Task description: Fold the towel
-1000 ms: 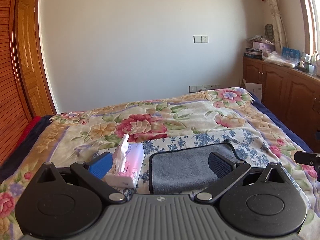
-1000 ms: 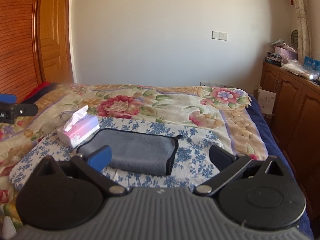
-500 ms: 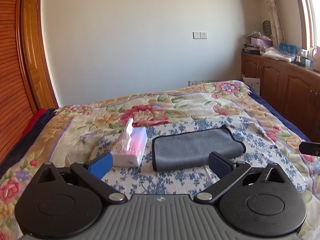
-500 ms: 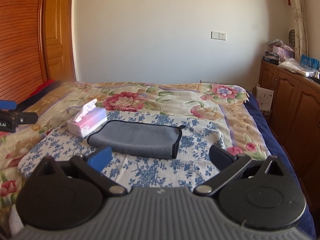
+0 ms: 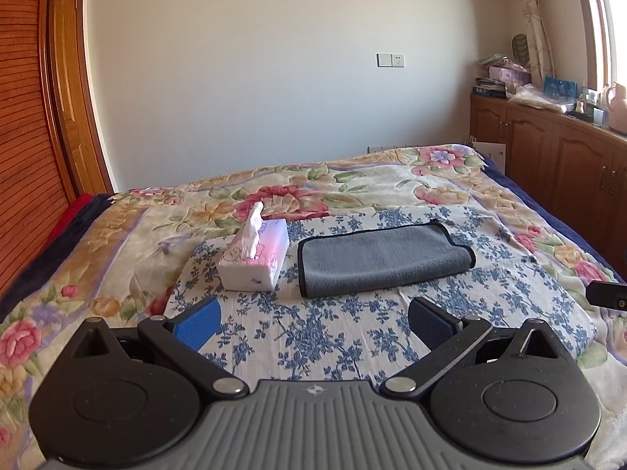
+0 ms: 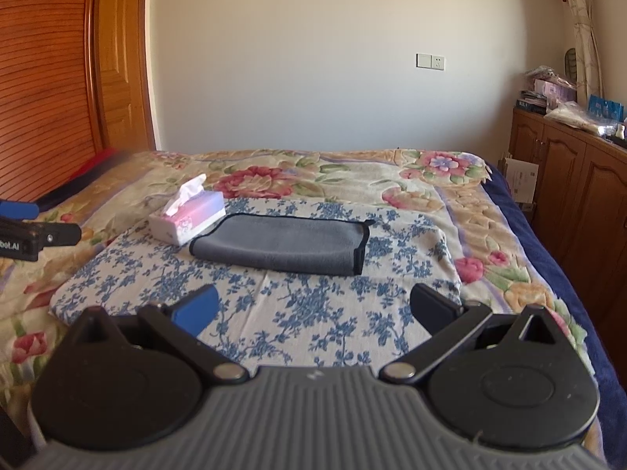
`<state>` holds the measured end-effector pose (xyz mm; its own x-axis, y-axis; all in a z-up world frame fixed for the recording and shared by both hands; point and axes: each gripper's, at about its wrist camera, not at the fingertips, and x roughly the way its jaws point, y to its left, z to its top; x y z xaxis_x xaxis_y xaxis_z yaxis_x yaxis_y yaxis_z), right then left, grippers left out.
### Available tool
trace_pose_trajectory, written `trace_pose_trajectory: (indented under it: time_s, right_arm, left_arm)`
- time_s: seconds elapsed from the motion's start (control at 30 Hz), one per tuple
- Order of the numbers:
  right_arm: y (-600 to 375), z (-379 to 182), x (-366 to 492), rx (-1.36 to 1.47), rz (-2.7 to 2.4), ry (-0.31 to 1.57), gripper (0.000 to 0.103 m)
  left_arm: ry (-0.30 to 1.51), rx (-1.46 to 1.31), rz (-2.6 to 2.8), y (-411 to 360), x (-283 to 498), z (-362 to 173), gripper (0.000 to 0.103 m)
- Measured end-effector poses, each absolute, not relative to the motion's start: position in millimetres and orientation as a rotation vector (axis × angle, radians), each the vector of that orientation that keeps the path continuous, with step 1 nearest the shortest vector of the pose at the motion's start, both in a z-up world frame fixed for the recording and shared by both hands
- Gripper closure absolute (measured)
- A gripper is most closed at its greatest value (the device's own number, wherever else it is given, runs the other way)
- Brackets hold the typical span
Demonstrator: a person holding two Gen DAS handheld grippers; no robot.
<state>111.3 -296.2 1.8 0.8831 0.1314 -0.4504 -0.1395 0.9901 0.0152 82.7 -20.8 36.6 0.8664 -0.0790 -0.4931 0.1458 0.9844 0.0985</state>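
A grey towel with black edging lies folded into a long rectangle on a blue-flowered cloth on the bed; it also shows in the right wrist view. My left gripper is open and empty, held back from the towel's near edge. My right gripper is open and empty, also short of the towel. The left gripper's tip shows at the left edge of the right wrist view.
A tissue box stands just left of the towel, nearly touching it. A floral blanket covers the bed. Wooden cabinets run along the right, a wooden wardrobe along the left.
Both grippers have drawn back and up from the towel, which now looks smaller and farther away. The towel and tissue box have not moved. Both stay open.
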Motion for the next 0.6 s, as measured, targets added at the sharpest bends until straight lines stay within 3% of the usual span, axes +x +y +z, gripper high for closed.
trace_pose_trajectory:
  time_s: [0.6]
  right_arm:
    - [-304.9,-10.2,90.8,-0.005,0.104,0.468,0.0]
  left_arm:
    - [0.493,0.137,-0.082,-17.0,56.1,14.9,0.0]
